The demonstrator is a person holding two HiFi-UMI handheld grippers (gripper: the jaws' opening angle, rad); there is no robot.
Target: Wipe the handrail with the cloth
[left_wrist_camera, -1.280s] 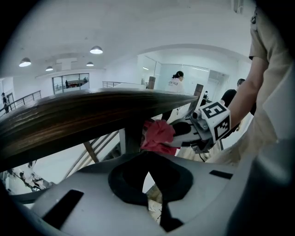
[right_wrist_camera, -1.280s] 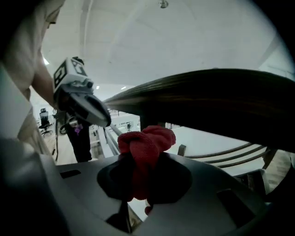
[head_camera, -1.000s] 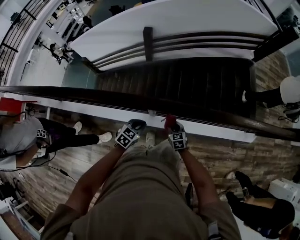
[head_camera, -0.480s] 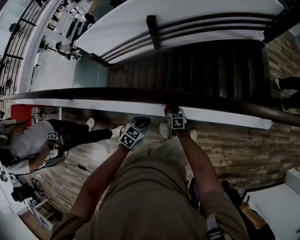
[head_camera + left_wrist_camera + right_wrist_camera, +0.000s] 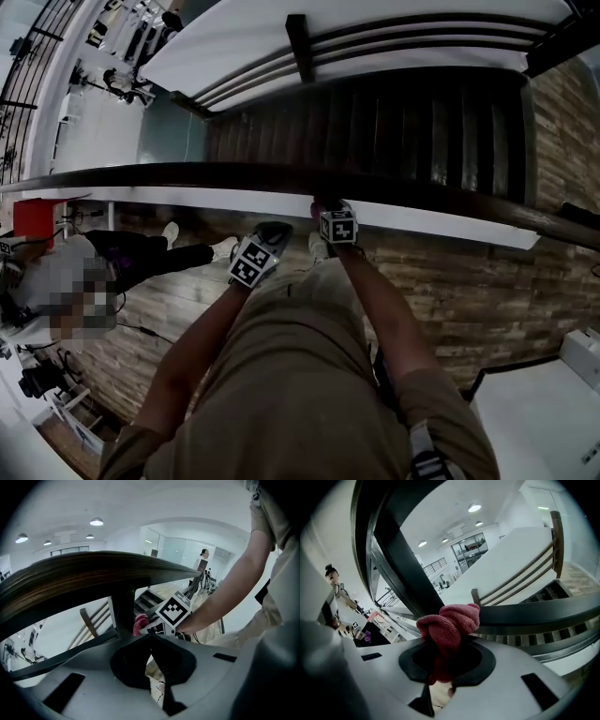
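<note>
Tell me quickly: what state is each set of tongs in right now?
Left tongs: closed, holding nothing.
Right tongs: closed on the red cloth.

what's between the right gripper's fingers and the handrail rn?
Only the red cloth: bunched and clamped in the right gripper, it sticks out toward the handrail. The right gripper view shows this best. Whether the cloth touches the handrail is unclear.

Left gripper [image 5: 151, 638] jaws together, empty; right gripper [image 5: 443, 656] jaws pinch the cloth [image 5: 450, 623].
</note>
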